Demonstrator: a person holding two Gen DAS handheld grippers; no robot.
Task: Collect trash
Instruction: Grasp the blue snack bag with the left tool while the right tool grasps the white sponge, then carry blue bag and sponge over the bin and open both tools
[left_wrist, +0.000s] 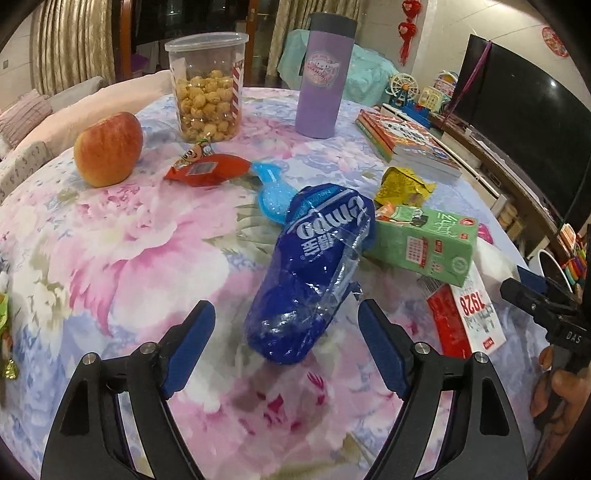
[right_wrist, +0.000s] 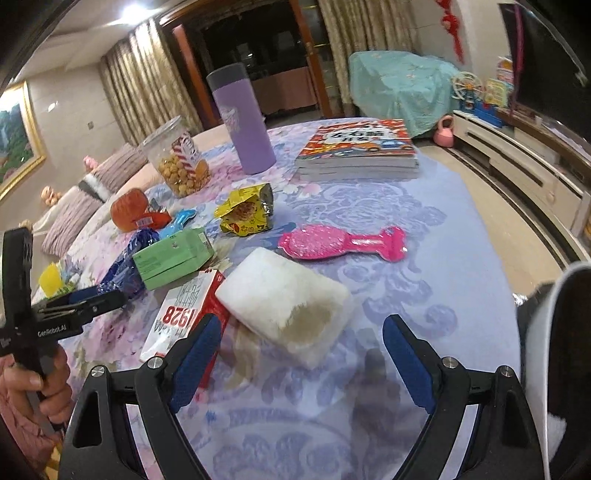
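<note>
The table (right_wrist: 424, 229), under a floral cloth, curves away to its right edge with floor beyond, and a wide bare stretch of cloth lies ahead of the right tongs (right_wrist: 301, 345), whose blue pads stand well apart over the near end of a stained white tissue pad (right_wrist: 284, 299). The left tongs (left_wrist: 286, 328) are also spread wide, their pads on either side of the near end of a crumpled blue tissue wrapper (left_wrist: 314, 273), not touching it. The wrapper is part clear, part printed with white letters, and lies lengthwise near the table's middle, its far end against a green carton (left_wrist: 424, 243). Just right of it sits a red-and-white card (left_wrist: 469, 317) marked 1928. Beyond lie a yellow foil wrapper (left_wrist: 404, 186), torn open, and a red snack packet (left_wrist: 207, 170). A clear lidded jar (left_wrist: 207, 86) holds puffed snacks to about half; a purple tumbler (left_wrist: 323, 79) stands shut.
</note>
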